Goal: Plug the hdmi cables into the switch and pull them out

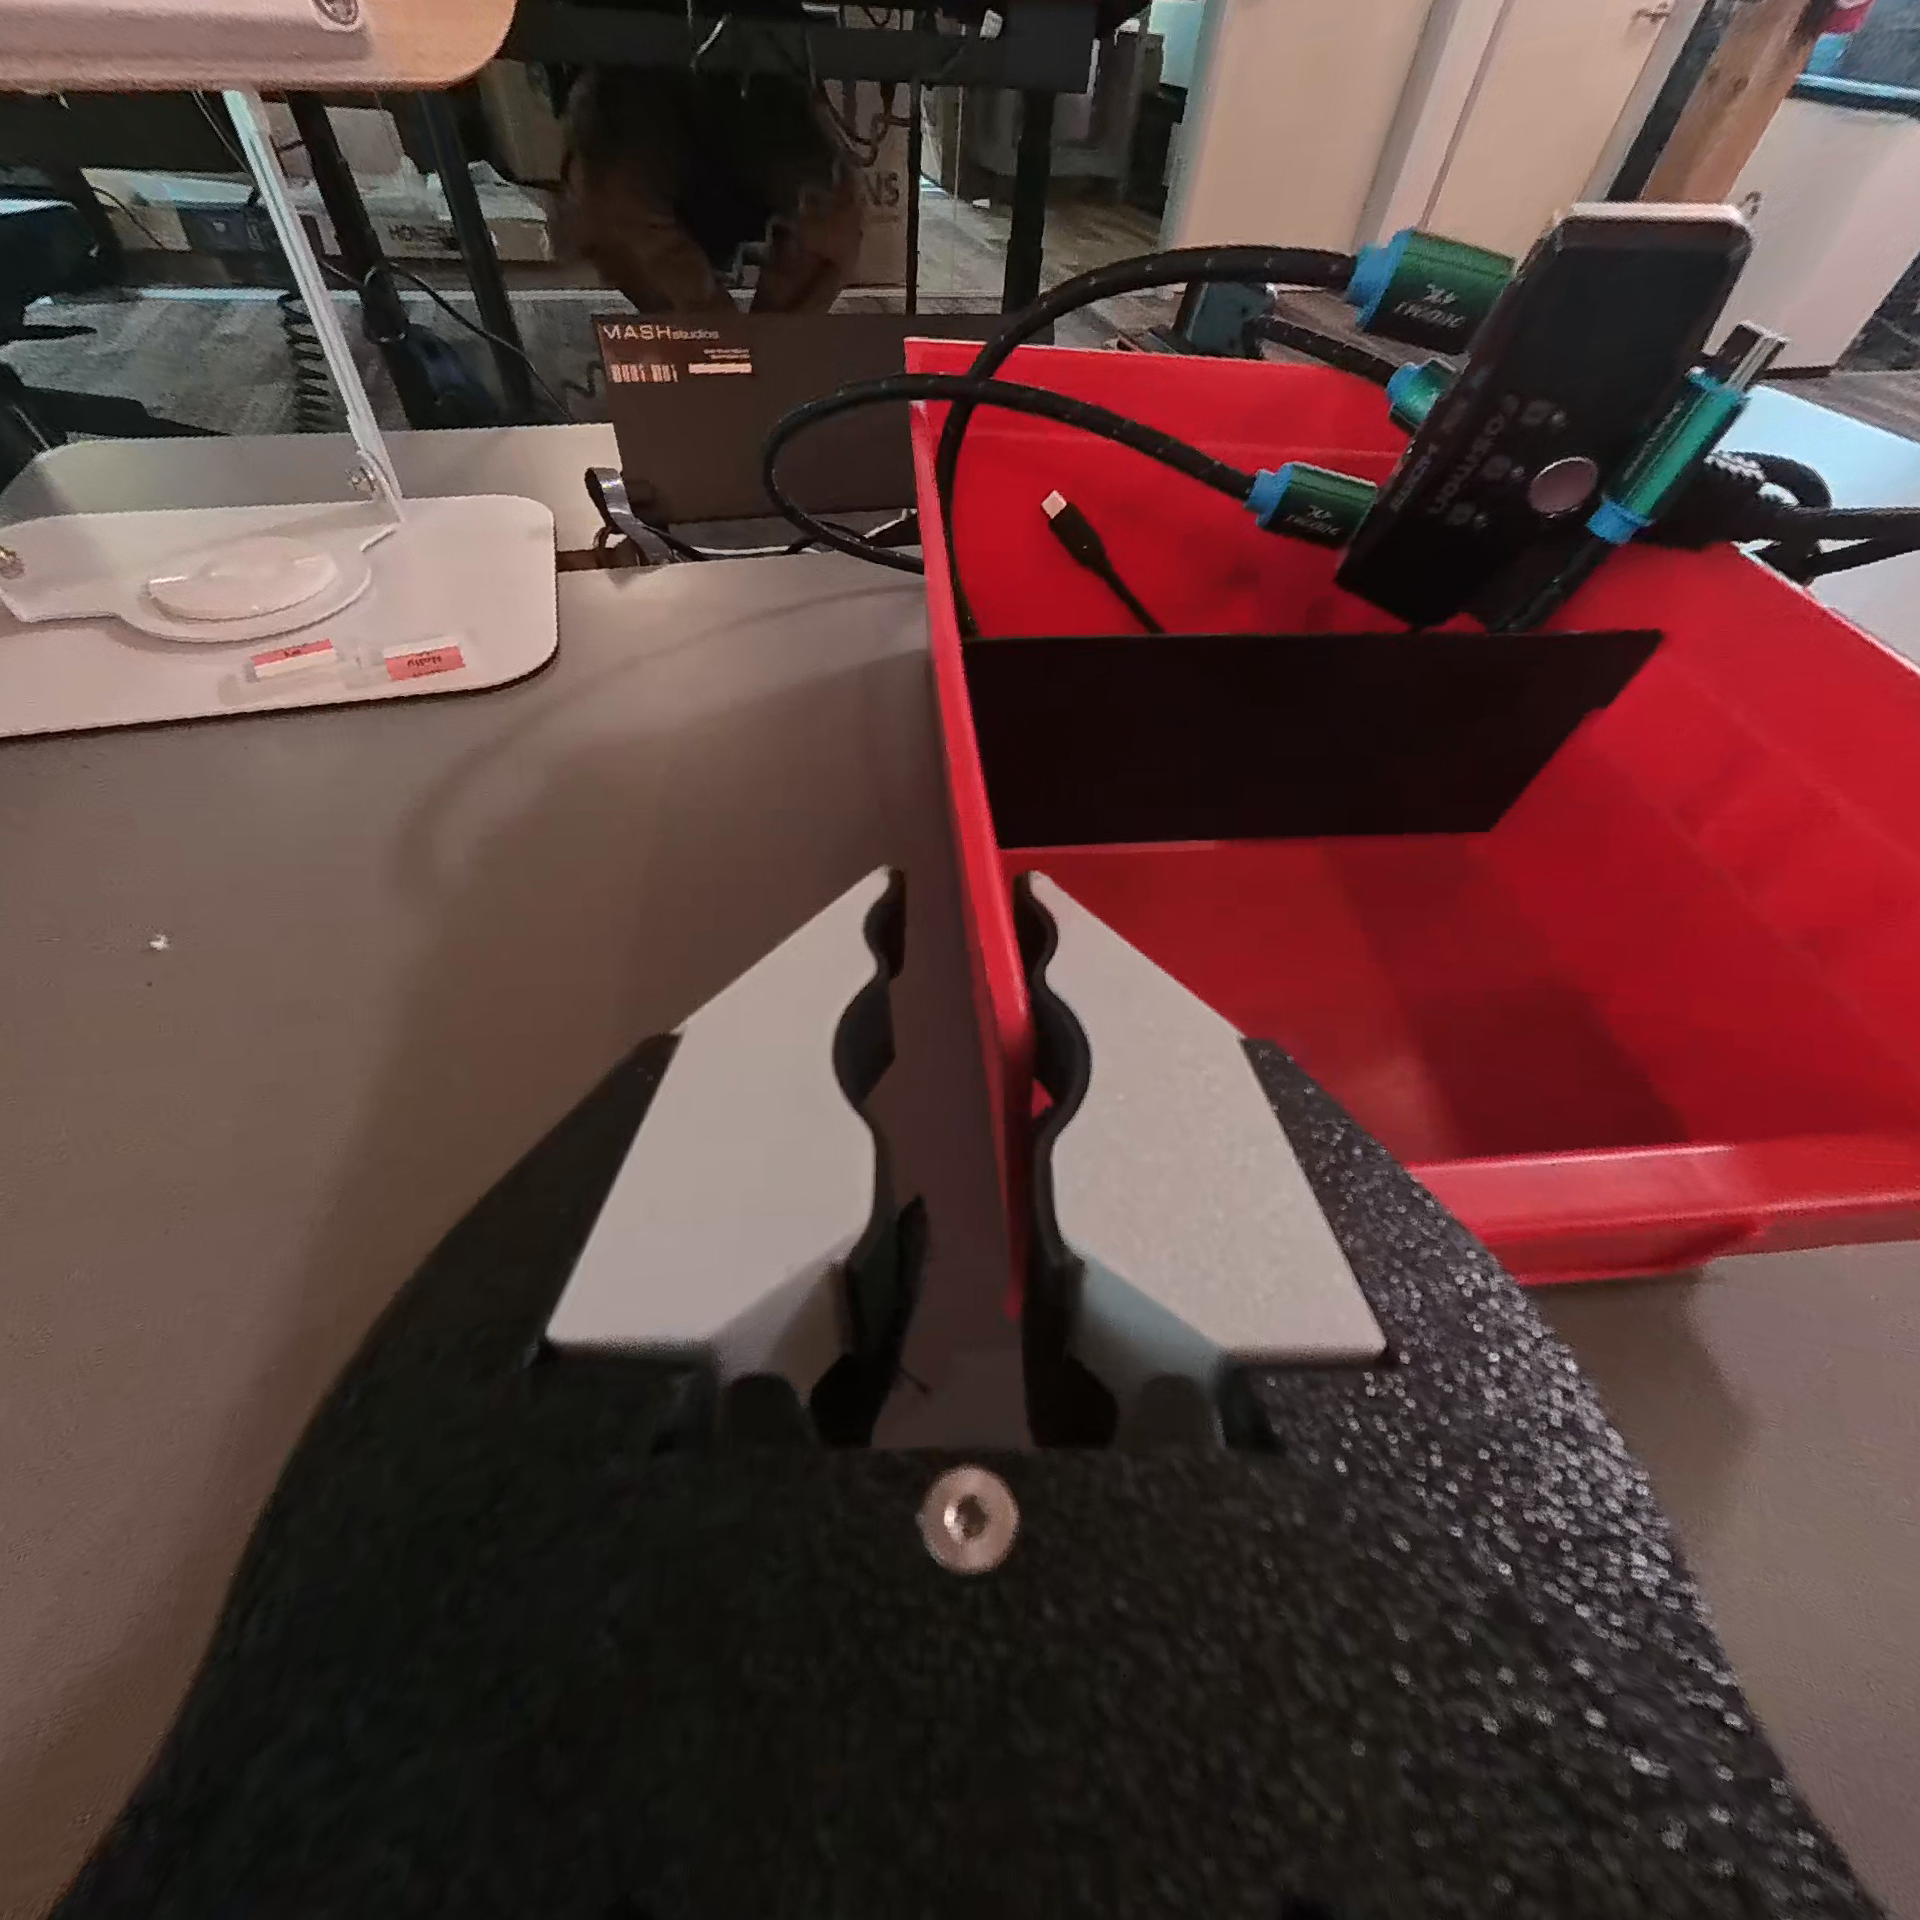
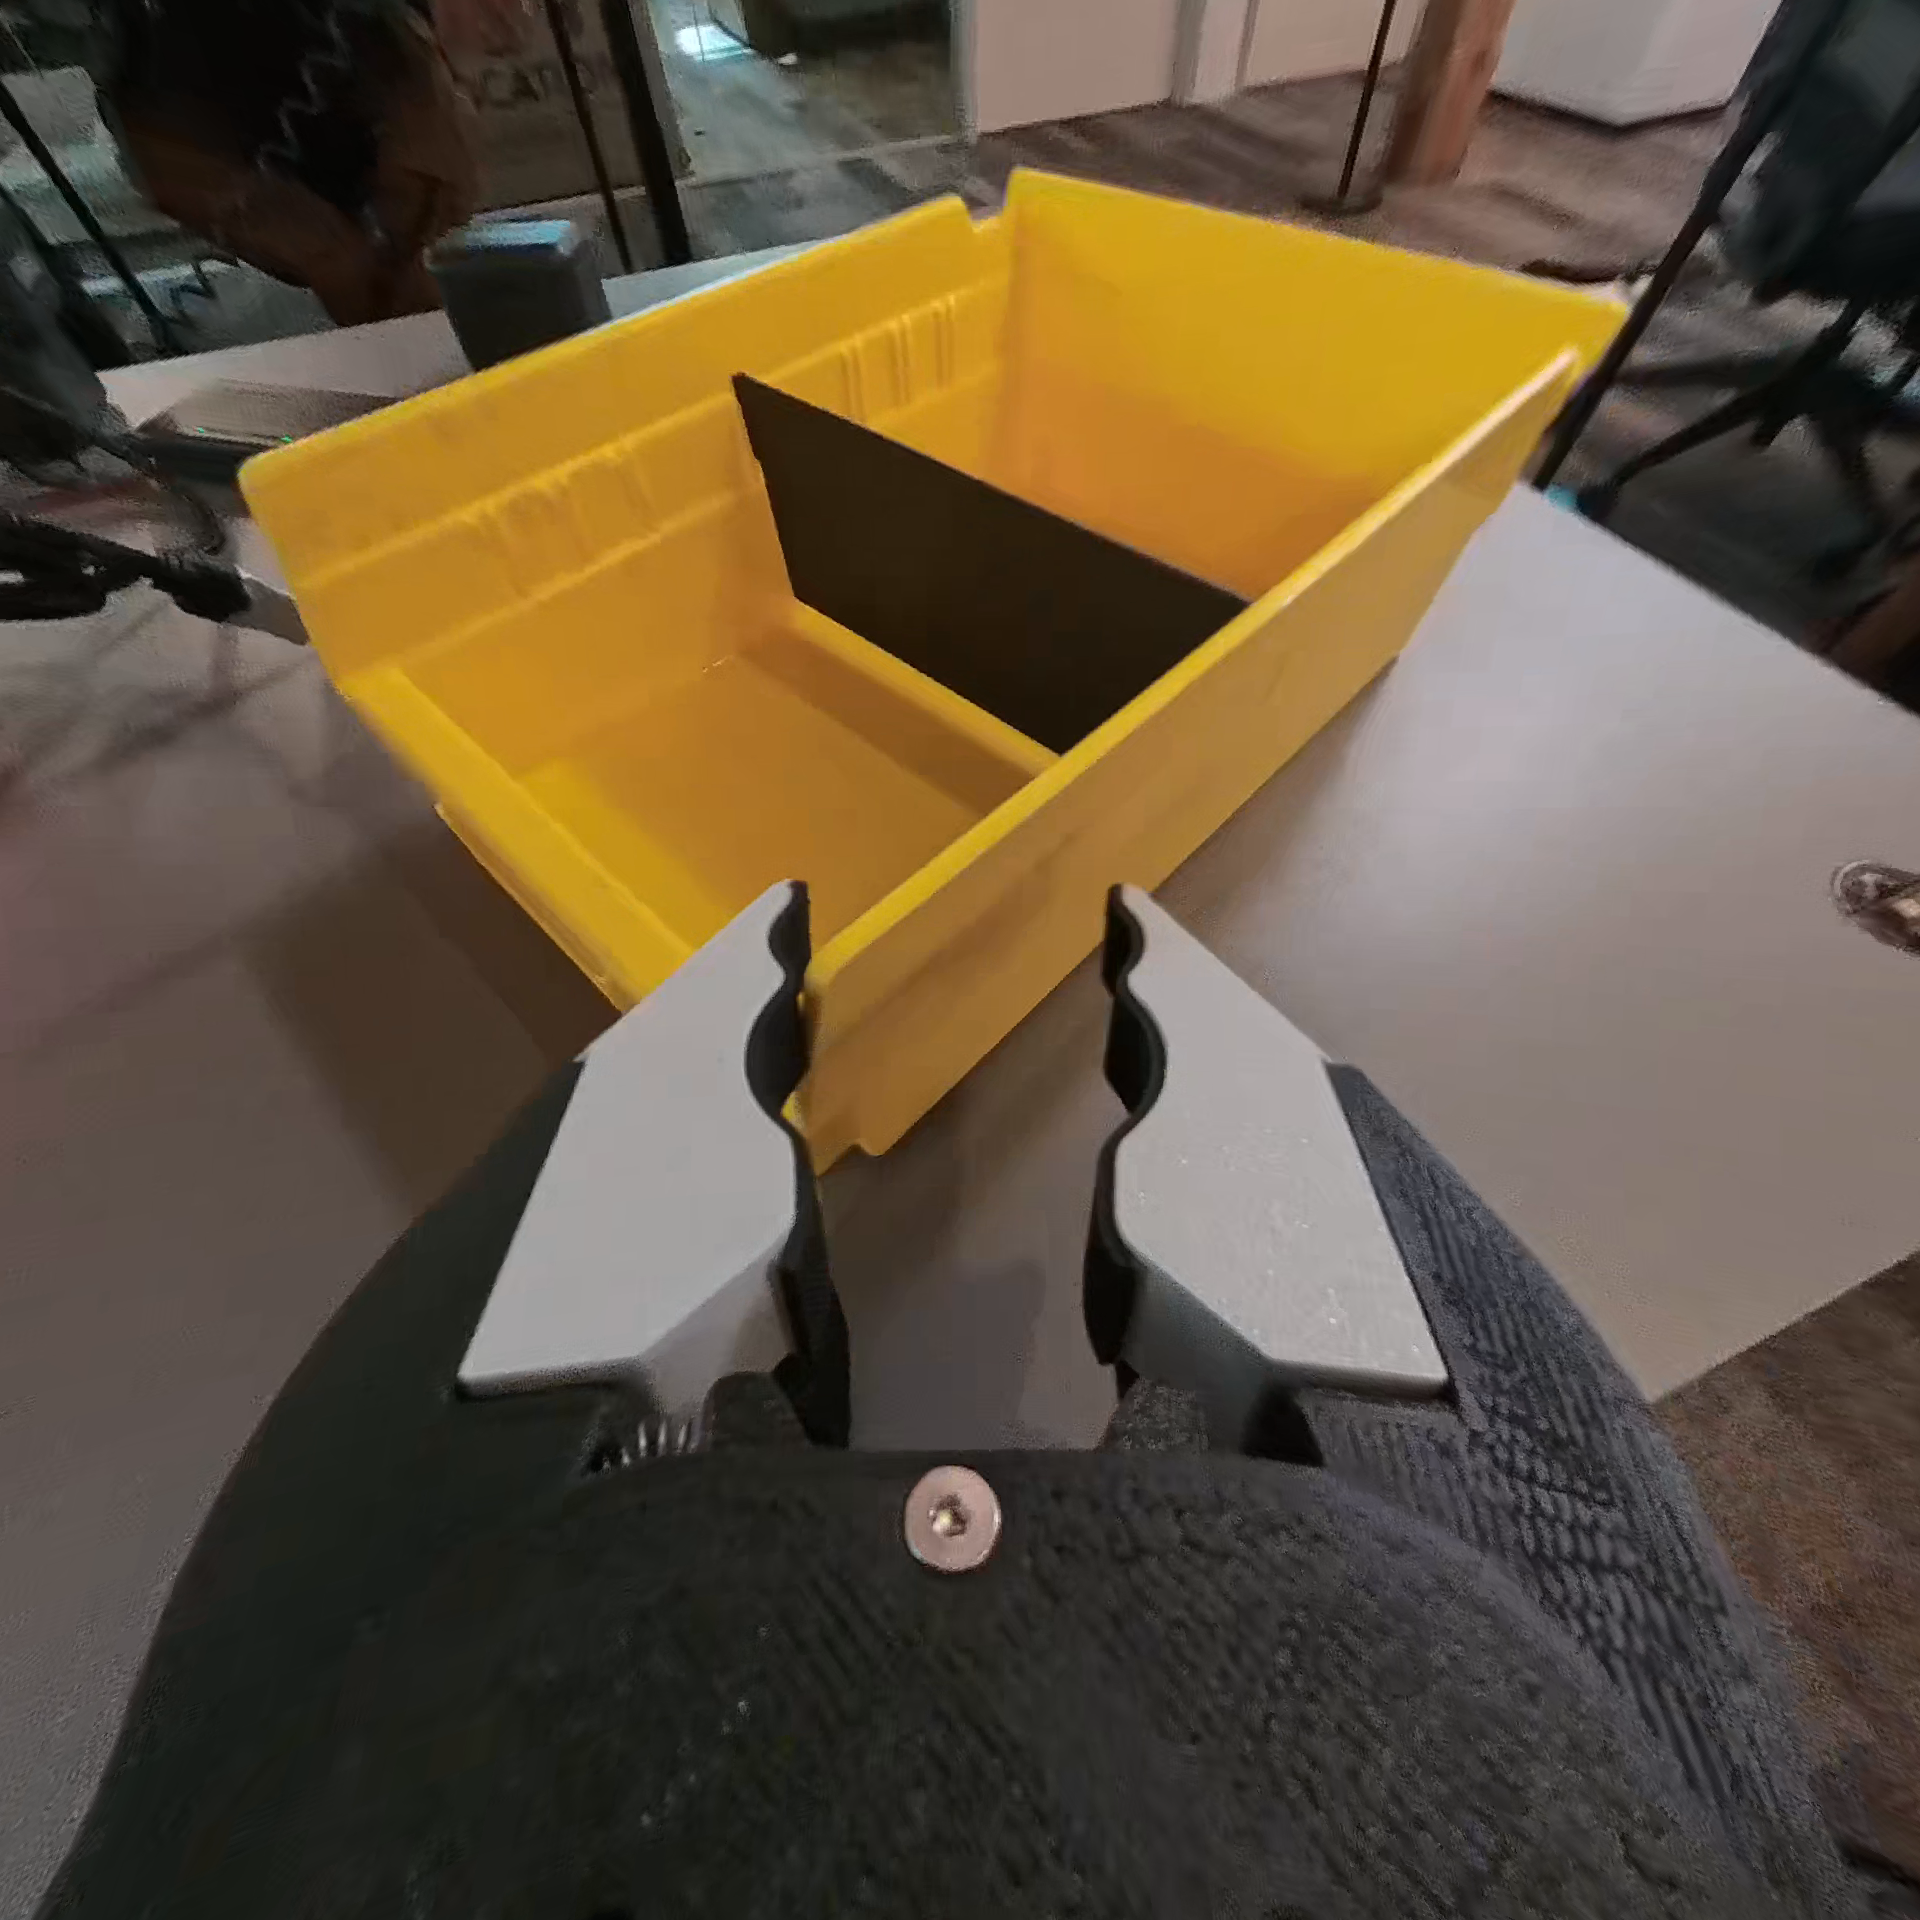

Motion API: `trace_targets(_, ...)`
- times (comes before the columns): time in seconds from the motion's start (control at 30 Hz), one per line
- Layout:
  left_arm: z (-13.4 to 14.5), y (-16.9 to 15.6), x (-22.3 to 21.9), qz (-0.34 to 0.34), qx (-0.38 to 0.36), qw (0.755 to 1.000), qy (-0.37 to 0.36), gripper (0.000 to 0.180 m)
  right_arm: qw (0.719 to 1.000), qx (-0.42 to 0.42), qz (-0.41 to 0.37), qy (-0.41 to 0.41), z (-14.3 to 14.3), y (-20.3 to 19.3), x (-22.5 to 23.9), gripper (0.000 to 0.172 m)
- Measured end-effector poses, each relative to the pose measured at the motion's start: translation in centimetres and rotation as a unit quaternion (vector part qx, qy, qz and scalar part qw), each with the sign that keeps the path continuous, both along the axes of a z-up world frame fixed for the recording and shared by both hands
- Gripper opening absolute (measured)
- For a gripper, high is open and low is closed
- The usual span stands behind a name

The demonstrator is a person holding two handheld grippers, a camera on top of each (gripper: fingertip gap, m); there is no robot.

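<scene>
The black HDMI switch (image 1: 1538, 436) leans upright in the far compartment of a red bin (image 1: 1662, 1195). Green and blue HDMI plugs (image 1: 1309, 509) on black braided cables (image 1: 935, 416) sit at its sides. My left gripper (image 1: 961, 935) straddles the red bin's left wall near the front. Its right pad (image 1: 1049, 997) touches the wall. The left pad stands off it with table showing between, so it is open. My right gripper (image 2: 956, 956) straddles the right wall of a yellow bin (image 2: 623, 540) near the front corner. Its left pad (image 2: 784, 997) touches the wall and the right pad stands well clear, so it is open.
Black dividers split the red bin (image 1: 1247, 727) and the yellow bin (image 2: 987, 592). A thin black cable with a small plug (image 1: 1081, 540) lies in the red bin. A white stand base (image 1: 260, 582) and a dark box (image 1: 748, 416) sit at the back left. The table edge (image 2: 1766, 1340) is close on the right. There is about 60 cm between the tips of the two grippers. About 15 cm separates my left fingertips from the black HDMI switch (image 1: 1538, 436).
</scene>
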State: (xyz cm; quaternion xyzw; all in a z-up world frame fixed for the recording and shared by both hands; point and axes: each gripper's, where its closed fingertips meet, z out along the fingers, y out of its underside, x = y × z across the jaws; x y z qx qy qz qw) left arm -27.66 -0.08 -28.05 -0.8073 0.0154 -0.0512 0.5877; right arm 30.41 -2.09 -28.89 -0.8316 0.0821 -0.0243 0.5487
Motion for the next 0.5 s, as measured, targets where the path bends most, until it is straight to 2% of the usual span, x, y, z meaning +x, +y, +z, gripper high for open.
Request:
trace_targets(0.07, 0.0, 0.0, 0.1, -0.002, 0.0, 1.0, 0.003, 0.014, 1.0, -0.01, 0.0, 0.005, -0.1, 0.2, 0.8, 0.033)
trace_targets(0.1, 0.0, 0.0, 0.2, -0.003, 0.001, 1.0, 0.006, 0.013, 1.0, -0.016, -0.005, -0.003, -0.1, 0.3, 1.4, 0.029)
trace_targets(0.3, 0.0, -0.1, 0.5, -0.009, 0.002, 1.0, 0.011, 0.006, 0.997, -0.041, -0.018, -0.068, -0.1, 0.7, 4.6, 0.013)
trace_targets(0.5, 0.0, -0.1, 0.5, -0.011, 0.002, 1.0, 0.013, 0.004, 0.995, -0.048, -0.001, -0.083, -0.1, 1.7, 6.9, 0.007)
